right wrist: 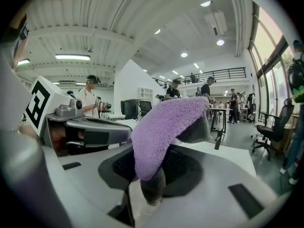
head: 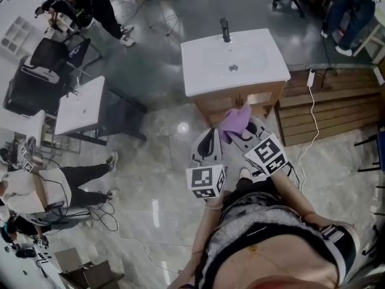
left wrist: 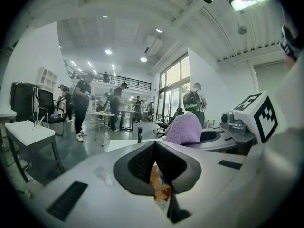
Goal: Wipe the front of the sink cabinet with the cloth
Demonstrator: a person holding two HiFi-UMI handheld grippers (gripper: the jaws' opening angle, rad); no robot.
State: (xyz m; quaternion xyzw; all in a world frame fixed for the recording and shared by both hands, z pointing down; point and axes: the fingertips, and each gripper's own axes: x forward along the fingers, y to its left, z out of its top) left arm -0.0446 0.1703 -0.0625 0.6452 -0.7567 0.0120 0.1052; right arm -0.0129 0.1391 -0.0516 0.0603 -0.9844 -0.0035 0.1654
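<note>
Left gripper (left wrist: 155,148): we see its two fingers pressed together, the dark pads (left wrist: 138,163) meeting along one seam. Nothing is clamped between them. Only a sliver of orange-brown wood shows through the gap under the tips.

Right gripper (right wrist: 151,175): we see its fingers closed on the purple cloth (right wrist: 166,127), which fills the space between the pads.

Cloth: it rises out of the right fingers, then folds forward over and past their tips in a thick fleecy hump. From the left fingers it sits just to the right and a little ahead.

Sink cabinet (head: 240,101): its wooden front stands just beyond both sets of fingertips, under a white basin (head: 252,53). In the head view the cloth lies between the right fingertips and the wood. We cannot tell whether it touches the front.

Faucet (head: 225,30): black and upright at the basin's far edge, well beyond the fingers.

Grippers together: they are side by side and both aimed at the cabinet, with the left fingers near the cloth but not holding it.

Floor (head: 162,137): glossy and pale, below the fingers.

White table (head: 81,104): well off to the left of the left fingers.
</note>
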